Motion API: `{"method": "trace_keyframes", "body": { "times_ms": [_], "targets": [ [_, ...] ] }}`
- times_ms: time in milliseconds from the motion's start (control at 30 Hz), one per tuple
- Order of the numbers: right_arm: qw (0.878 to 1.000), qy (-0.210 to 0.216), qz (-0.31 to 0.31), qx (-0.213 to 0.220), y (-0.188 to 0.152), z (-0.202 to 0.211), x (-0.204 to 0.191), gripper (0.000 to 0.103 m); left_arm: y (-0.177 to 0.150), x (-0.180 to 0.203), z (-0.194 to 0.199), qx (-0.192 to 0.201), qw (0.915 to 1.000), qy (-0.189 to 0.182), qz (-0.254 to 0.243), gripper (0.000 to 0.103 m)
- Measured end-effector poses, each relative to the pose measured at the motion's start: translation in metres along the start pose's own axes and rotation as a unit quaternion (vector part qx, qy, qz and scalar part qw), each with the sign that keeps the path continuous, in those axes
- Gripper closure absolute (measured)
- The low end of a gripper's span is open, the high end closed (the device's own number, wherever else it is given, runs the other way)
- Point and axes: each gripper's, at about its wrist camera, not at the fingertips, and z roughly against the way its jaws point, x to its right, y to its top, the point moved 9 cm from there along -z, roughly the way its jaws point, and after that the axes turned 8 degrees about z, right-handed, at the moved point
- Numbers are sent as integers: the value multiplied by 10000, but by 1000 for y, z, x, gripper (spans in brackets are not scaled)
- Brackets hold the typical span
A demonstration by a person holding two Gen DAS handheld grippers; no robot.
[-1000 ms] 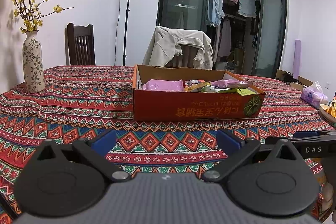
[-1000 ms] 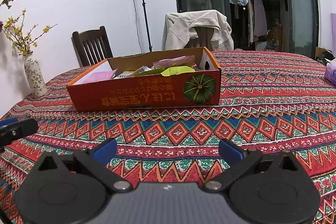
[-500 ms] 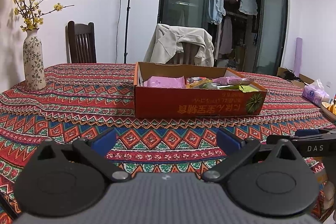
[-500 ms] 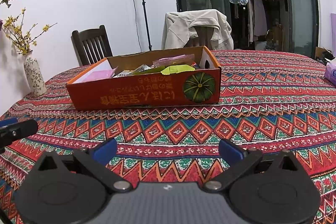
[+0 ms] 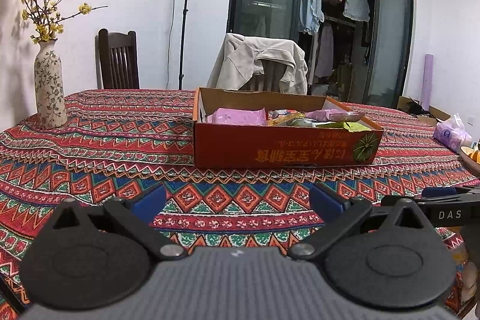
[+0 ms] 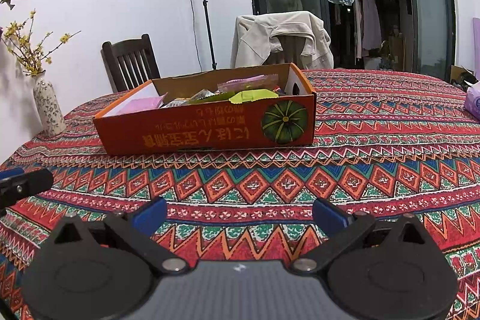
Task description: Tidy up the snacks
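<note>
An orange cardboard box [image 5: 282,147] with a green pumpkin print stands on the patterned tablecloth; it also shows in the right wrist view [image 6: 210,131]. Several snack packets lie in it, among them a pink packet [image 5: 237,116] and a yellow-green one [image 6: 253,95]. My left gripper [image 5: 237,198] is open and empty, low over the cloth, well short of the box. My right gripper [image 6: 240,210] is open and empty, also short of the box. Each gripper's tip shows at the edge of the other's view.
A flowered vase [image 5: 49,89] stands at the table's left. A purple tissue pack [image 5: 451,134] and a bowl rim [image 5: 469,159] sit at the right. Two chairs stand behind the table, one draped with a beige jacket [image 5: 258,63].
The left wrist view has dropped slightly, so the box appears a little lower and nearer. The right gripper has barely moved. Both stay open.
</note>
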Motion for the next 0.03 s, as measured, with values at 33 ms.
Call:
{"method": "trace_keyframes", "body": {
  "times_ms": [33],
  "targets": [
    [10000, -1, 1, -3, 0, 0, 0, 0, 0, 0, 0, -1, 10000, -8, 7, 0]
  ]
}}
